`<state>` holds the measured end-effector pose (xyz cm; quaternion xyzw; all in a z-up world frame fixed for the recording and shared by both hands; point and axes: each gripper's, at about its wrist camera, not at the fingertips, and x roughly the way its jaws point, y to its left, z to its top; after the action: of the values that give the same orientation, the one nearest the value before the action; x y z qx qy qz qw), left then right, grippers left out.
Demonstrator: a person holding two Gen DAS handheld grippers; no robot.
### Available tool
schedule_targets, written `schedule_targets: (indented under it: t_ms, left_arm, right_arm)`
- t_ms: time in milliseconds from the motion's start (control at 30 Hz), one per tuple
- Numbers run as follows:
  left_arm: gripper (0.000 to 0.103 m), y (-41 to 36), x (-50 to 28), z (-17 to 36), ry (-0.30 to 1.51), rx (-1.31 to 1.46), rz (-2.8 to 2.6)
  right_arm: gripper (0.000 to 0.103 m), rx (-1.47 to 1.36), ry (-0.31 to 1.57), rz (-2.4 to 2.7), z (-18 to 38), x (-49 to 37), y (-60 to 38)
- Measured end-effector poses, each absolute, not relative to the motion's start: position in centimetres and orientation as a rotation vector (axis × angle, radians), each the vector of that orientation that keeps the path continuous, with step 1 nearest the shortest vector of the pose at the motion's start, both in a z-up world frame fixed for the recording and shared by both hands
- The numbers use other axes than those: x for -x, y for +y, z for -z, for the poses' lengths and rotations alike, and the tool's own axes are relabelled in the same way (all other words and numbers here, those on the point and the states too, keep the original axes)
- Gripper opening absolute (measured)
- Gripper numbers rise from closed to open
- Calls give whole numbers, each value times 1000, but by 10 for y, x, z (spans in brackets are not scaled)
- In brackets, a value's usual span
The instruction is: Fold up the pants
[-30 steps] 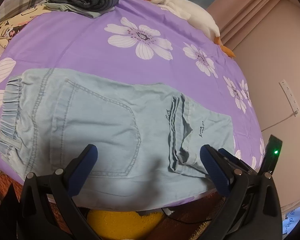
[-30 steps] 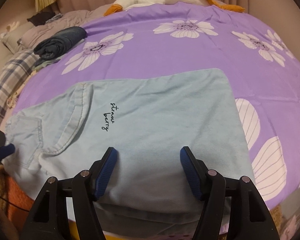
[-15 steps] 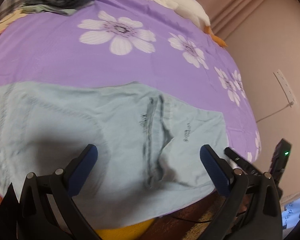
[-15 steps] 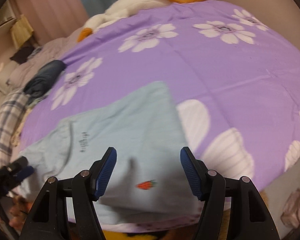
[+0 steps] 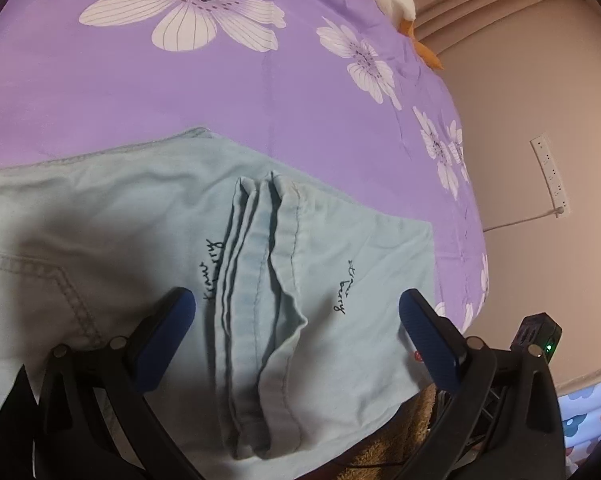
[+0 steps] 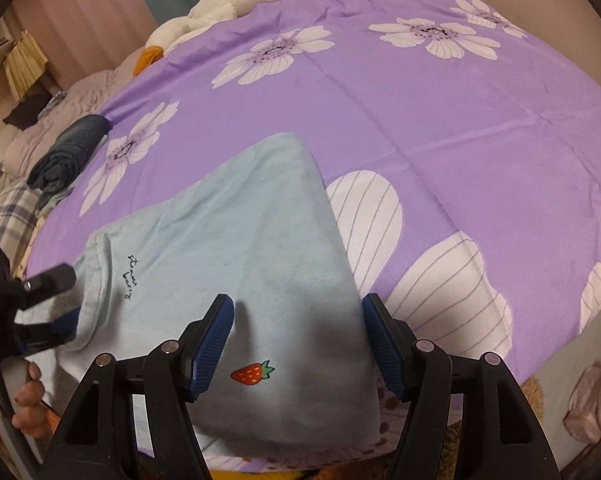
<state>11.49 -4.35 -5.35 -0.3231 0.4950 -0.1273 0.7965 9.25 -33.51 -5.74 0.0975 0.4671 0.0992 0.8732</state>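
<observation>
- While the left gripper [image 5: 296, 316] hangs spread and empty over the pale blue denim pants [image 5: 148, 240] on the purple flowered bedspread [image 5: 180, 92], its bunched hem stack could catch and unravel.
- Right gripper [image 6: 296, 336], also wide apart, holds nothing; near the bed edge, I think, the folded end could slide off.

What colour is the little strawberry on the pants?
Red strawberry with a green leaf top, clearest in the right wrist view.

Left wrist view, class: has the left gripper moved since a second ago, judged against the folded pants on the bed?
Yes. The left gripper has moved along the pants toward their stacked hems, away from the waistband, and closer to the cloth.
</observation>
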Motion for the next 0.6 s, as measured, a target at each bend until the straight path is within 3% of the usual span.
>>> schedule_targets:
  t_ms: [33,67,100,167,200,267,600]
  left_arm:
    - [92,-44,-113,53,1055,686,267]
    - [74,-45,-111,51,1043,672,256]
    - [64,-45,-109,52,1040,660,236]
    - [22,-43,-104,55,1034,622,155]
    - [16,-42,-102,56,1029,603,129]
    - [7,-36,-94,55,1003,639,147]
    - [7,-32,-64,25,927,524,117]
  right_arm:
    - [66,-199,975,-205,57,-93,-334]
    - [66,-195,974,-203,58,-93,-333]
    - [66,-191,972,-200,58,-93,-333]
    - [66,-187,969,-195,58,-92,-333]
    - [66,-184,968,-191,58,-92,-332]
    - [66,-174,968,-184,57,-91,-330]
    - [66,-129,870,-197,24,-81,-325]
